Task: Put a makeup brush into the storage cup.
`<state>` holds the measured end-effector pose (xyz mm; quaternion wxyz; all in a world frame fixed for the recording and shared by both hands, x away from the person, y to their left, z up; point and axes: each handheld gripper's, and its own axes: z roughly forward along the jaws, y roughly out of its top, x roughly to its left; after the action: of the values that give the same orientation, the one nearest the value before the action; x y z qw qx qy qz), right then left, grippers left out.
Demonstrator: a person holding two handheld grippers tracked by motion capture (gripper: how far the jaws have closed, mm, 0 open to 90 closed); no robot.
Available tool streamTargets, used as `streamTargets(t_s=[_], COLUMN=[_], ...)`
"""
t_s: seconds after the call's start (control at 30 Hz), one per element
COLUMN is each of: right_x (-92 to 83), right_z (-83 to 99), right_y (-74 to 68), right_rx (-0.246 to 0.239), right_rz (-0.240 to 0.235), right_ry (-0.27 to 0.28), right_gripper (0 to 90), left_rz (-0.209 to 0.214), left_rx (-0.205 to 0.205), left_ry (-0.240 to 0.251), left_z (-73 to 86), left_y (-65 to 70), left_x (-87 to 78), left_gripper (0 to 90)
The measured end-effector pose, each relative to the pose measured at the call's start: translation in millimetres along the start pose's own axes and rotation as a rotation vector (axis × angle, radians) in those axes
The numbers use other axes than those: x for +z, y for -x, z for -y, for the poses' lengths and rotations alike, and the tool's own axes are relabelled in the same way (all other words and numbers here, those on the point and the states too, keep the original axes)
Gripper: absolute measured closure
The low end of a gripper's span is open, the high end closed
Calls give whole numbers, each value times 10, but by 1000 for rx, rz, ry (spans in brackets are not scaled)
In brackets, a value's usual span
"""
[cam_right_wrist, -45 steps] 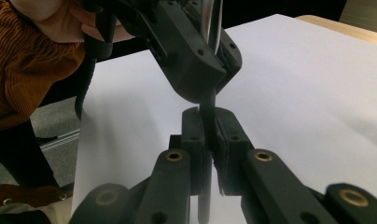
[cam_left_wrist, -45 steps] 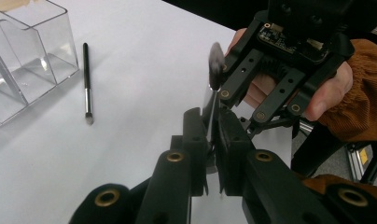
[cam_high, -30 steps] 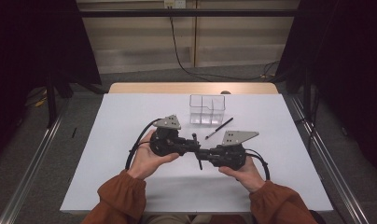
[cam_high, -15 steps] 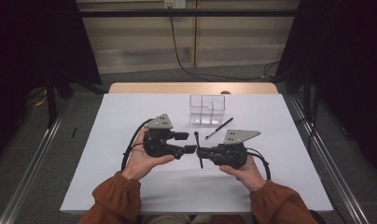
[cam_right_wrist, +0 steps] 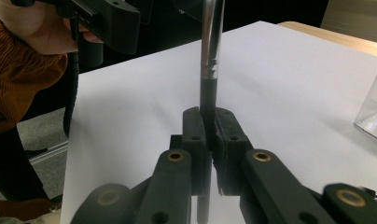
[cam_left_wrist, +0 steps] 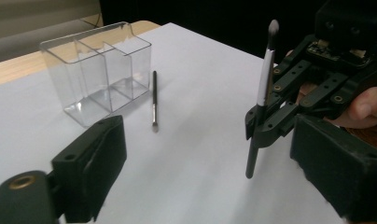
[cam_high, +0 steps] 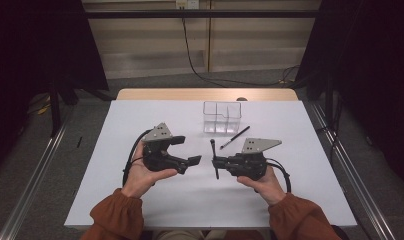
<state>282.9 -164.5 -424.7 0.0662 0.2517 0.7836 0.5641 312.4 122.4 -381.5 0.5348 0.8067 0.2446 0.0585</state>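
Note:
My right gripper [cam_high: 216, 161] is shut on a slim black makeup brush [cam_high: 213, 155] and holds it upright, clamped low on the handle [cam_right_wrist: 211, 46]. In the left gripper view the brush [cam_left_wrist: 266, 70] stands with its bristle tip up and its lower end above the table. My left gripper [cam_high: 187, 151] sits a short way to the left of the brush. Its jaws have just been opening and stand wide apart [cam_left_wrist: 214, 186] with nothing between them. A second brush [cam_high: 235, 137] lies flat on the white table beside a clear divided organiser [cam_high: 221, 117].
The white table [cam_high: 140, 115] runs back to a wooden strip at its far edge. The organiser [cam_left_wrist: 98, 70] stands near the far middle, the loose brush [cam_left_wrist: 154, 100] beside it. Dark curtains, metal rails and a floor cable surround the table.
The left gripper has let go of the brush, opened its jaws and drawn away to the left. The right gripper has kept still, holding the brush.

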Motion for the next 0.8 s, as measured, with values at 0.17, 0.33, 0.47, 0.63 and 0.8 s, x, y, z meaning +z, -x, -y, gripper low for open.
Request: streamTargets(t_s=[0.17, 0.33, 0.47, 0.63, 0.8], right_x=[-20, -34, -45, -58, -51], right_z=[1, 0, -4, -2, -5], right_y=[9, 15, 16, 25, 27], right_rx=[0, 5, 6, 10, 10], right_rz=[9, 12, 16, 17, 18], right_ry=[2, 7, 11, 14, 13], right_gripper=[840, 840, 839, 839, 839], left_rz=[-44, -85, -132, -141, -188], left_rx=[-10, -19, -31, -21, -49], left_ry=[24, 35, 50, 60, 85], left_z=[82, 170, 205, 283, 386], left_y=[-55, -87, -96, -99, -118], left_x=[-68, -138, -219, -283, -390], left_gripper=[47, 34, 34, 17, 16])
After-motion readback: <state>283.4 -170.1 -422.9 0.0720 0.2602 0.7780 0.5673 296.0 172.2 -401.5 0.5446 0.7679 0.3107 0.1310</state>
